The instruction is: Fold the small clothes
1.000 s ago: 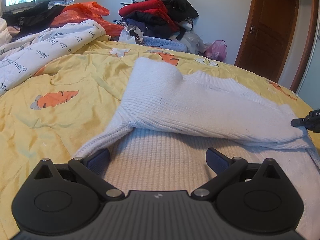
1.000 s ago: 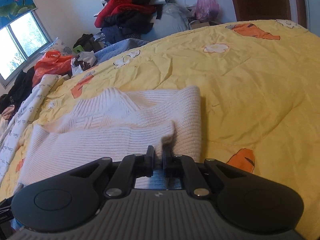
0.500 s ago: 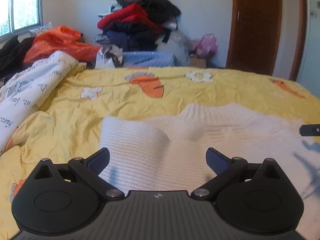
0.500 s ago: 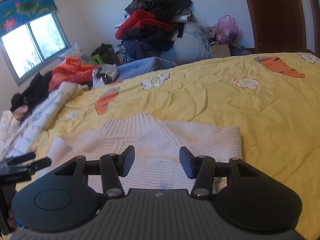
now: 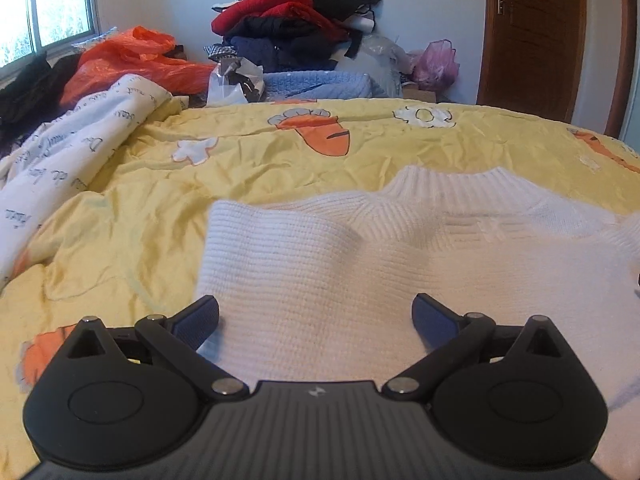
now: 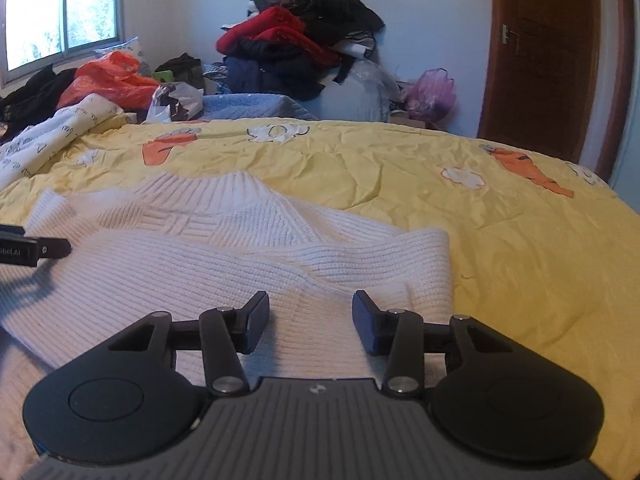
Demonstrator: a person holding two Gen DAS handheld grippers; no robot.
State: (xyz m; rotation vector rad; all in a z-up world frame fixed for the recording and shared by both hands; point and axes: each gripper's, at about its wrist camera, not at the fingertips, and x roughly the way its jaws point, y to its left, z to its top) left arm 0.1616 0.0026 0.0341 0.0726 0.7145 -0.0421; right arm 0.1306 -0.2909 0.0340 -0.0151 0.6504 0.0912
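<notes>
A white knitted sweater (image 5: 360, 264) lies on the yellow carrot-print quilt (image 5: 120, 216), its sleeves folded in over the body and its collar pointing away. My left gripper (image 5: 316, 316) is open and empty, hovering over the sweater's left part. My right gripper (image 6: 311, 320) is open and empty over the sweater (image 6: 224, 256), near its folded right edge. The tip of the left gripper shows at the left edge of the right wrist view (image 6: 36, 249).
A white printed blanket (image 5: 60, 160) lies bunched at the left. Behind the bed are an orange plastic bag (image 5: 128, 60), a pile of dark and red clothes (image 5: 296, 20), a blue knitted item (image 5: 316, 84), a pink bag (image 5: 436, 62) and a wooden door (image 5: 532, 36).
My right gripper let go of the sweater's edge and opened. Both grippers rose and tilted up from the sweater. The left sleeve now lies folded flat over the body.
</notes>
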